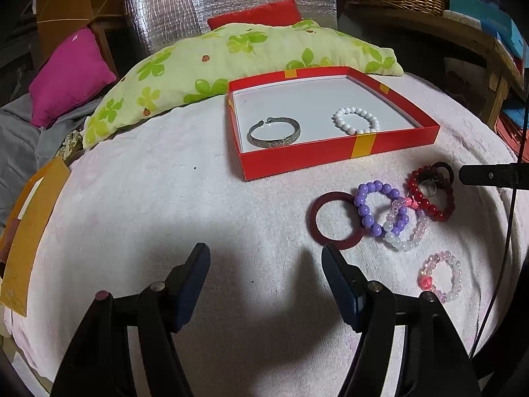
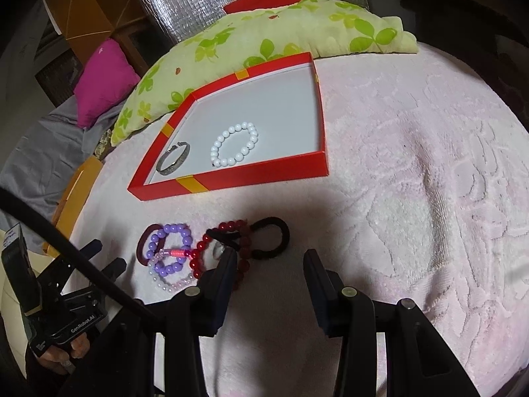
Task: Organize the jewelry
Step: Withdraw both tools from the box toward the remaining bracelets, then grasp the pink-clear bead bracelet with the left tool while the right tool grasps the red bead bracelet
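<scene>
Jewelry: bracelets and bands, some inside a red box [image 1: 334, 157], the rest loose on the pale pink blanket [image 1: 165, 205] in front of it.
In the box: a silver cuff [image 1: 274, 132] at the left and a white bead bracelet [image 1: 355, 120] to its right, apart from each other, both flat on the white floor of the box.
Loose cluster: a dark red band [image 1: 335, 220], a purple bead bracelet [image 1: 380, 210] lapping its right edge, a clear and pink bead bracelet [image 1: 410, 228] tangled through the purple one, then a red bead bracelet [image 1: 431, 198] with a black hair tie [image 2: 269, 238] behind it.
Small ring: something metallic lies inside the red bead loop; too small to tell more.
Stray piece: a pink bead bracelet with a rose [image 1: 439, 276] lies alone, nearer than the cluster.
Left gripper [image 1: 266, 264]: fingers stand wide apart over bare blanket, left of the cluster, nothing between them.
Right gripper [image 2: 271, 266]: fingers partly open and empty; the left finger tip [image 2: 228, 264] is at the near edge of the red bead bracelet; touching or just above, I cannot tell.
Behind the box: a green leaf-print pillow [image 1: 231, 56] and a magenta cushion [image 1: 71, 76].
</scene>
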